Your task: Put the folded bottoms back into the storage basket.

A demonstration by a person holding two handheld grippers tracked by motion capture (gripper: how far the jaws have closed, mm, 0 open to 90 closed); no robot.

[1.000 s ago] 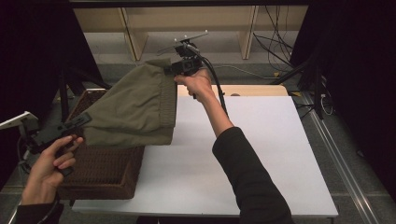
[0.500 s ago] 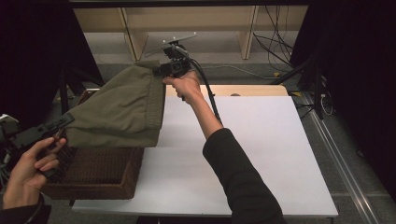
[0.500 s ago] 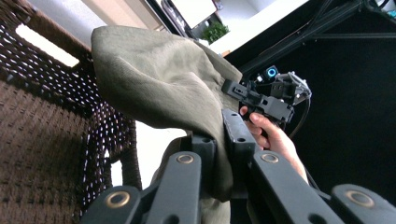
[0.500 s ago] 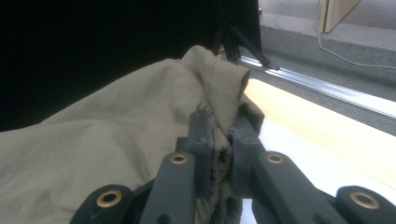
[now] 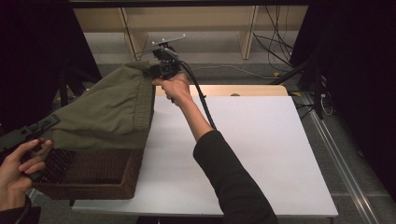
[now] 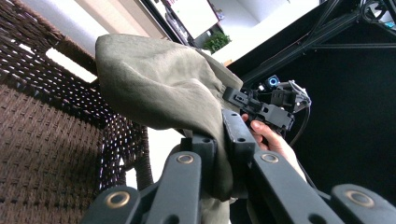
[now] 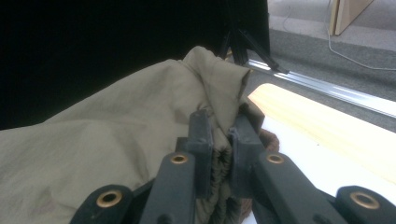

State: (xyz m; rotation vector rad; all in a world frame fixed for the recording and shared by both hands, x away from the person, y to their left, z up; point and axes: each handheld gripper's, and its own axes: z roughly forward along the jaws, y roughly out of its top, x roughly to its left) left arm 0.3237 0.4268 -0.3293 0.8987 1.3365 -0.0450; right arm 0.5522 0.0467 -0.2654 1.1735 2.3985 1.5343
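Both hand-held grippers clamped on olive garment

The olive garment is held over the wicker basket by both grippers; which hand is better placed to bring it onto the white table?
Right. The right gripper holds the olive garment at the corner beside the white table; the left gripper grips beyond the wicker basket.

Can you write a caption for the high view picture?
Two grippers, left and right, hold an olive-green garment stretched above a brown wicker basket.
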